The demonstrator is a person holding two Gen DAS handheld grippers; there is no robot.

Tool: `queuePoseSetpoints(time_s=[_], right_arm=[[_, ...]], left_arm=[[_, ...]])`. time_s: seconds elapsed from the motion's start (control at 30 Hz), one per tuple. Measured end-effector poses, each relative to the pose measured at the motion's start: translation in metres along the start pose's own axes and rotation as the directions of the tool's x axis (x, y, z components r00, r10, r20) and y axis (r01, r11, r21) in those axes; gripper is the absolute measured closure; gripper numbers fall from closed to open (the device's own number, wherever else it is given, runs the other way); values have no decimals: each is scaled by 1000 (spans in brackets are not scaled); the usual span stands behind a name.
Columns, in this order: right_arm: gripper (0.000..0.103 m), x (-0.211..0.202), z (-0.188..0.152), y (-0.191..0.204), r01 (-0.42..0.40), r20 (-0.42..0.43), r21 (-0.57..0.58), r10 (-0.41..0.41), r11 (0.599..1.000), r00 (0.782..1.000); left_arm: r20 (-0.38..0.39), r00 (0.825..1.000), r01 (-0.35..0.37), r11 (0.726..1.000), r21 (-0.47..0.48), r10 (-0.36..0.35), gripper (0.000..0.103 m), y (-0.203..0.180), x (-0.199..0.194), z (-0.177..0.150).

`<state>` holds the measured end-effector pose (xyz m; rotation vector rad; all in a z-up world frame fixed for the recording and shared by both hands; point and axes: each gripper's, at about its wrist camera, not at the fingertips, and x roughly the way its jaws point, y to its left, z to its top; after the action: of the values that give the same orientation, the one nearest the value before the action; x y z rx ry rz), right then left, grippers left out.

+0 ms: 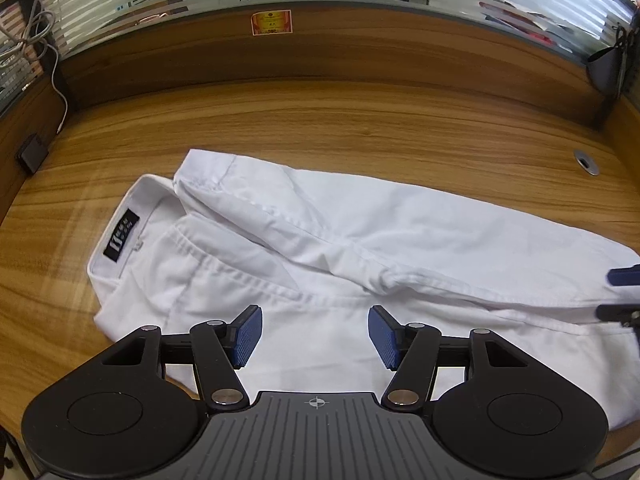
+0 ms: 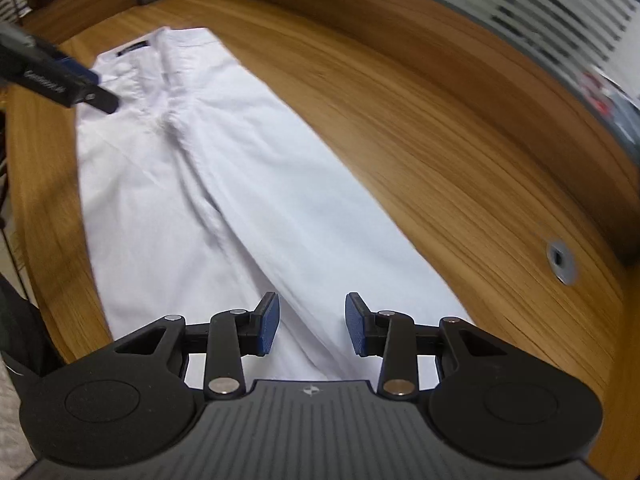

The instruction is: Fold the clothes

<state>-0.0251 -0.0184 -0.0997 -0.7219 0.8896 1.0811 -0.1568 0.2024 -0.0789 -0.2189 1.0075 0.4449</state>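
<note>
**Both grippers open over white trousers**

The left gripper (image 1: 315,338) hangs with its jaws spread above the trousers (image 1: 320,248) near the waistband; the right gripper (image 2: 312,322) is likewise released, over the legs. The trousers lie flat along the wooden desk (image 1: 320,120). Only the left view shows the black label (image 1: 121,235) clearly and a dangling cable (image 1: 60,96); the right view is blurred.

One white trousers (image 1: 360,240), two tools, one cable (image 1: 36,36)
</note>
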Motion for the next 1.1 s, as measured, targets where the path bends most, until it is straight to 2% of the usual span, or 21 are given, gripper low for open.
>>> queuePoseSetpoints(time_s=[0.3, 0.53, 0.57, 0.6, 0.63, 0.73, 0.87, 1.0, 1.1], right_arm=[[60, 50, 57, 53, -138, 25, -137, 142, 981, 990], [61, 83, 94, 82, -177, 25, -234, 188, 956, 982], [63, 87, 96, 83, -173, 18, -243, 183, 955, 983], [72, 92, 99, 84, -170, 12, -251, 179, 953, 984], [86, 95, 101, 83, -179, 1, -253, 185, 951, 983], [99, 96, 109, 76, -176, 0, -261, 182, 949, 983], [100, 80, 127, 53, -135, 46, -246, 150, 960, 988], [100, 64, 157, 12, -74, 101, -209, 97, 975, 990], [100, 70, 180, -20, -46, 111, -176, 66, 983, 992]], left_arm=[[-28, 1000, -8, 1000, -14, 8, 38, 28, 9, -4], [-48, 999, -16, 1000, -21, 15, 35, 47, 11, -14], [-50, 999, -17, 1000, -24, 16, 34, 49, 11, -16], [-52, 999, -18, 999, -30, 16, 34, 51, 11, -17], [-54, 998, -19, 999, -35, 17, 34, 53, 11, -19], [-57, 998, -28, 998, -54, 25, 34, 58, 11, -24], [-54, 998, -38, 996, -76, 34, 34, 62, 11, -29], [-55, 998, -39, 994, -103, 34, 34, 65, 10, -35], [-55, 998, -41, 993, -114, 35, 34, 66, 12, -37]])
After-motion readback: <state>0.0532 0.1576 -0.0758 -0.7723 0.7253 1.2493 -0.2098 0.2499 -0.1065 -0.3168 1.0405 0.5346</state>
